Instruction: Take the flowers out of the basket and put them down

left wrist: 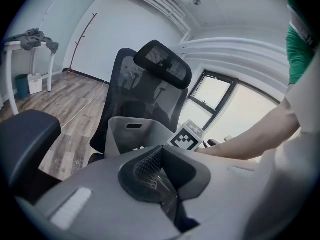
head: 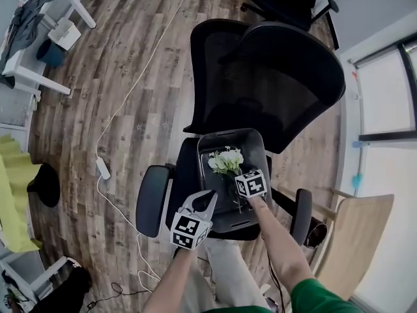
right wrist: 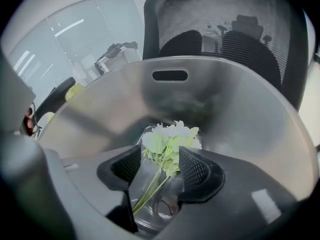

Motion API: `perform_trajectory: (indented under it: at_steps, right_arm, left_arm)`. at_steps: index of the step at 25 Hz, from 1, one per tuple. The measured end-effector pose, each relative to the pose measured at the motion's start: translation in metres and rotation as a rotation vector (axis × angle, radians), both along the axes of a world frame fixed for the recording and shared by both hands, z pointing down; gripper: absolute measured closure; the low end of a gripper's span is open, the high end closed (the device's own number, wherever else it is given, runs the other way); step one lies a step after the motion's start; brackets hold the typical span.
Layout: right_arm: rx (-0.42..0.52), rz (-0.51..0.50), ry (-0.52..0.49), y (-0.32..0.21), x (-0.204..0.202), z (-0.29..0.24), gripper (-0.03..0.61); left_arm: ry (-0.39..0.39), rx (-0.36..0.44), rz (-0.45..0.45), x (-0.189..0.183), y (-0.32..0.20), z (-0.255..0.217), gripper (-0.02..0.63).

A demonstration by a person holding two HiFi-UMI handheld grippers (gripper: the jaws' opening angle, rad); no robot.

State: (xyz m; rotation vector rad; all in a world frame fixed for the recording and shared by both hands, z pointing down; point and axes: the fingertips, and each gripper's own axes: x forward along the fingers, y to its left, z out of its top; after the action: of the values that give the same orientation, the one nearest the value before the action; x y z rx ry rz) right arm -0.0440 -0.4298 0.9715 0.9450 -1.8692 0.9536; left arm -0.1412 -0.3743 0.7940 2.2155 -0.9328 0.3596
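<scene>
Wood floor (head: 130,77) lies open round office chair (head: 273,77). Grey basket (head: 254,142) sits on seat, armrests (head: 151,201) flanking, backrest close behind. White flowers (head: 226,161) lie inside basket.

Left gripper view: your left tongs (left wrist: 159,159) pressed together, nothing between, just outside basket.

Right gripper view: your right tongs (right wrist: 162,159) spread wide inside basket, flowers between pads, stems trailing toward camera. Basket walls curve close around.

flowers (head: 226,161) in basket (head: 251,141), basket on chair (head: 273,77)
</scene>
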Motion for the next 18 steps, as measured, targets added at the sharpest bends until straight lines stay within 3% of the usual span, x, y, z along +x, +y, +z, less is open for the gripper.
perform_trajectory:
  at_steps: [5,10,18]
  right_arm:
    - [-0.055,-0.005,0.036,0.005,0.004,0.027,0.290]
    - [-0.085,-0.013,0.111,0.012,0.009,0.050,0.288]
    - [-0.077,-0.006,0.151,0.013,0.010,0.060,0.343]
  left_arm:
    - [-0.003,-0.008,0.007,-0.001,0.001,0.006,0.595]
    - [0.003,-0.017,0.005,-0.003,0.001,0.013,0.595]
    - [0.002,-0.031,0.024,-0.004,0.001,0.017,0.595]
